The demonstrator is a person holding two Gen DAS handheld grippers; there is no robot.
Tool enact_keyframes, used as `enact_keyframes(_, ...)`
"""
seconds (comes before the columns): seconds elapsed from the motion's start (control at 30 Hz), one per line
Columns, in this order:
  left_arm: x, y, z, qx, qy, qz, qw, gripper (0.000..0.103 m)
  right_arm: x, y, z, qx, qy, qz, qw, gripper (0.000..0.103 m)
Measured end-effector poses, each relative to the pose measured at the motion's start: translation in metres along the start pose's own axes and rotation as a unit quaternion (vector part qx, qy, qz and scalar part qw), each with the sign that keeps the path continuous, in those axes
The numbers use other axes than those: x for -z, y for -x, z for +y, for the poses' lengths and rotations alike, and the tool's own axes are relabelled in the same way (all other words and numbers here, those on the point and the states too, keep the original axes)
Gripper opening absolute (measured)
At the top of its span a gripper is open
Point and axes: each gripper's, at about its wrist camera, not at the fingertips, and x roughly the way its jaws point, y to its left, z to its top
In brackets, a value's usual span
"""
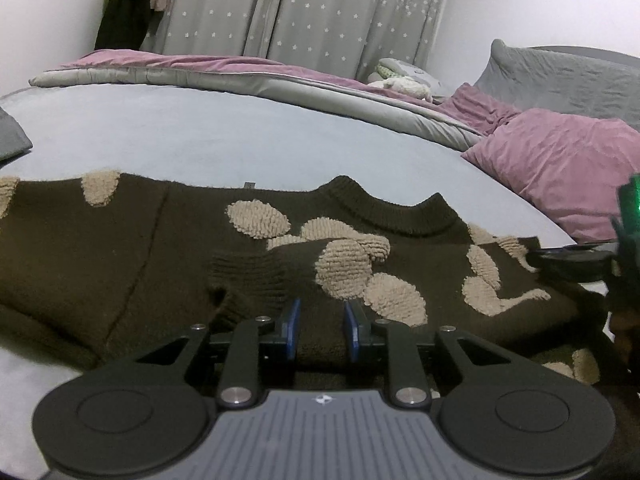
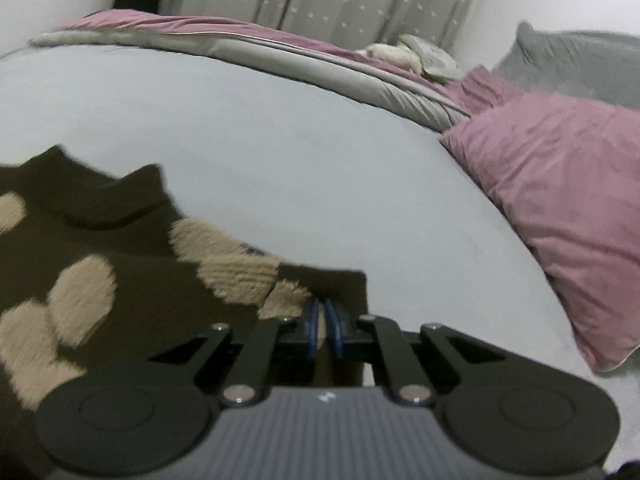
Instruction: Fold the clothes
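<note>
A dark brown knit sweater with beige tufted patches lies spread on the pale blue bed sheet, its collar toward the far side. One sleeve with its ribbed cuff is folded across the body. My left gripper hovers low over the sweater's middle, open, its blue pads either side of a stretch of fabric. In the right wrist view the sweater is blurred. My right gripper is shut on the sweater's right edge. Part of the right gripper shows at the left view's right edge.
A pink pillow and a grey pillow lie at the right. A rolled grey and pink duvet runs along the bed's far side, before star-print curtains. Grey cloth sits at the far left.
</note>
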Motion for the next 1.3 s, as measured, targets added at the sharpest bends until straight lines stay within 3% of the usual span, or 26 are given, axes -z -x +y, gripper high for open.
enact_keyframes(0.13,0.0,0.001,0.001,0.002,0.002,0.001,1.0,0.023,-0.002,-0.003,-0.01,-0.012,-0.029,0.005,0.999,0.005)
enact_keyframes(0.33,-0.003,0.005,-0.001,0.0,0.001,0.001,1.0,0.023,0.009,0.04,-0.022,-0.025,-0.05,-0.011,0.998,0.014)
enact_keyframes(0.67,-0.008,0.016,-0.008,0.006,-0.004,-0.011,0.9999,0.023,0.043,0.106,-0.009,-0.047,-0.047,-0.022,0.998,0.016)
enact_keyframes(0.8,-0.003,0.008,-0.008,-0.001,-0.009,0.014,0.9999,0.024,0.057,0.107,-0.008,-0.051,-0.057,-0.004,0.997,0.017)
enact_keyframes(1.0,0.0,0.01,-0.009,-0.005,-0.009,0.013,0.9999,0.025,0.071,0.108,-0.006,-0.055,-0.085,0.005,0.995,0.016)
enact_keyframes(1.17,-0.008,0.019,-0.004,0.0,0.018,0.018,0.9997,0.032,0.059,0.133,0.001,-0.068,-0.069,-0.014,0.995,0.03)
enact_keyframes(1.3,-0.014,0.028,0.001,-0.005,0.04,0.021,0.999,0.039,0.058,0.145,0.002,-0.077,-0.097,-0.02,0.992,0.04)
